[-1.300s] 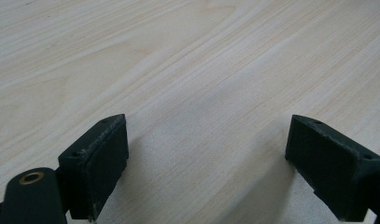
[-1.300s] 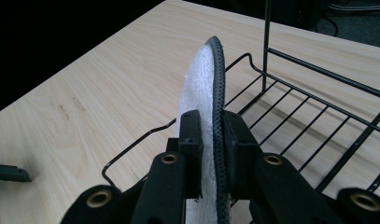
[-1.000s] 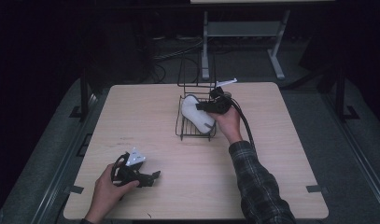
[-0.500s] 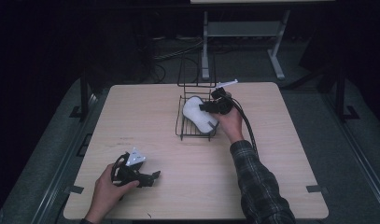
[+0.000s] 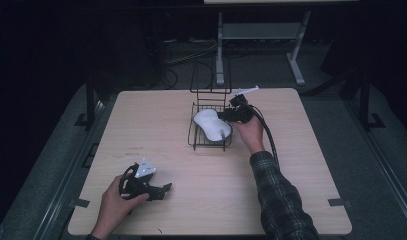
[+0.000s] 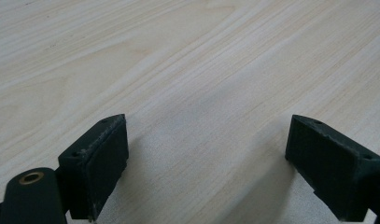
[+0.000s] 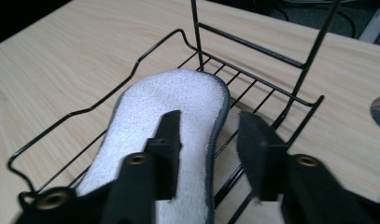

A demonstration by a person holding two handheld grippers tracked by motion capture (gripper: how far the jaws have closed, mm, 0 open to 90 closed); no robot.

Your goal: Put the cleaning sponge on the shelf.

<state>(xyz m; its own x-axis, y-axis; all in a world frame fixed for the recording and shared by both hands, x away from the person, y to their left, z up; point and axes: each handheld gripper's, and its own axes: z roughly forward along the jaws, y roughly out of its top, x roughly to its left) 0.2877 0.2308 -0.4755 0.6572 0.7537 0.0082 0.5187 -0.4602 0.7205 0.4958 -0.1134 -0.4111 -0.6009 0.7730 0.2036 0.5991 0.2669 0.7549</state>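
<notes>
From above: a pale wooden table (image 5: 156, 125) in a dark room, with a black wire rack (image 5: 191, 135) just far of its middle and a white insole (image 5: 211, 125) lying flat in the rack's tray, long axis running from far left to near right. At the insole's far right edge, the right tongs (image 5: 222, 116), gripped by the right hand (image 5: 248, 132) in a plaid sleeve (image 5: 281, 200), pointing left into the tray, cable trailing back along the forearm. Well apart, near the table's near left corner, the left tongs (image 5: 163, 189) low over the wood in the left hand (image 5: 116, 202), pointing right, grey three-cornered plate on top. From the left tongs' own camera: left tongs (image 6: 206, 144) wide open, gripping nothing, bare wood grain of the table (image 6: 178, 56) between and beyond the two black jaws. From the right tongs' own camera: right tongs (image 7: 208, 126) partly open, jaws having just been opening, straddling the grey-trimmed edge of the insole (image 7: 169, 93); left jaw over the fleecy white top, right jaw off to the side above the tray's wires, edge lying between them with neither pad pressing on it, so nothing gripped. Beyond the jaws, the upright bars of the rack (image 7: 253, 44) and light wood of the table (image 7: 75, 46) on the far side.
</notes>
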